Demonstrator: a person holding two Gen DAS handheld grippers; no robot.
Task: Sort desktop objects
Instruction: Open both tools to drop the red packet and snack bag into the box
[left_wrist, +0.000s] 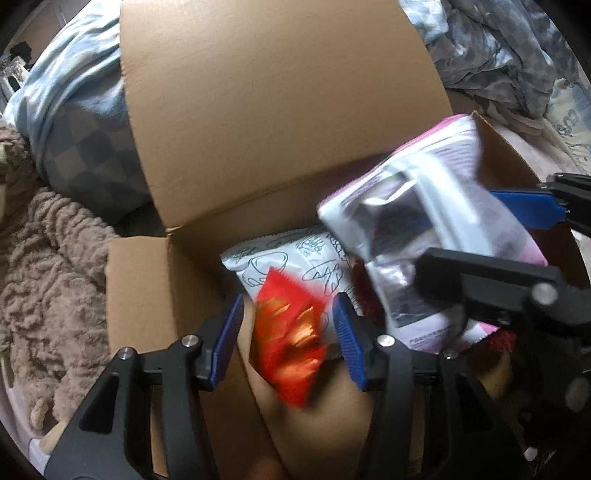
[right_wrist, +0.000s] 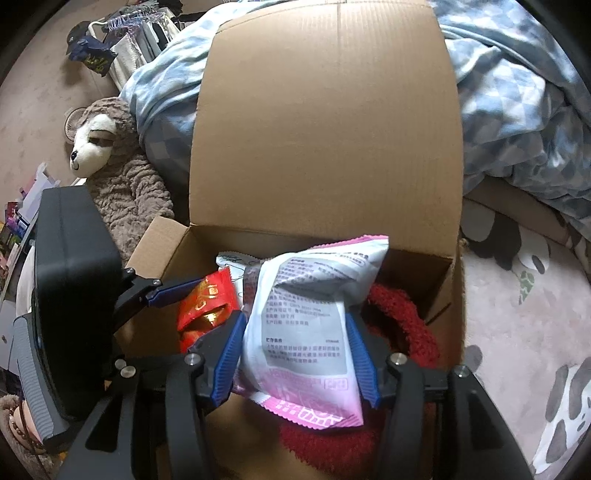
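Left wrist view: my left gripper (left_wrist: 288, 336) hangs over the near-left part of the open cardboard box (left_wrist: 280, 122), its blue pads spread apart. A red packet (left_wrist: 290, 343) sits blurred in the gap between them, and neither pad seems to touch it. Behind it a white bag with line drawings (left_wrist: 288, 266) lies inside the box. To the right, my right gripper (left_wrist: 491, 243) comes in from the side, holding a white and pink bag (left_wrist: 417, 206) above the box. A tan fuzzy blanket (left_wrist: 48, 280) lies left of the box, with blue checked bedding (left_wrist: 85, 122) behind.

Right wrist view: my right gripper (right_wrist: 295, 354) is clamped on the white and pink bag (right_wrist: 306, 332), both blue pads pressed against its sides, the bag's pink lower edge toward the camera. Below it inside the cardboard box (right_wrist: 325, 122) I see a red fuzzy cloth (right_wrist: 402, 314), the white bag with line drawings (right_wrist: 236, 262) and the red packet (right_wrist: 207, 299). My left gripper (right_wrist: 173, 288) reaches in from the left beside that packet. A plush sloth (right_wrist: 107, 151) lies left of the box, on the blue checked bedding (right_wrist: 517, 110).
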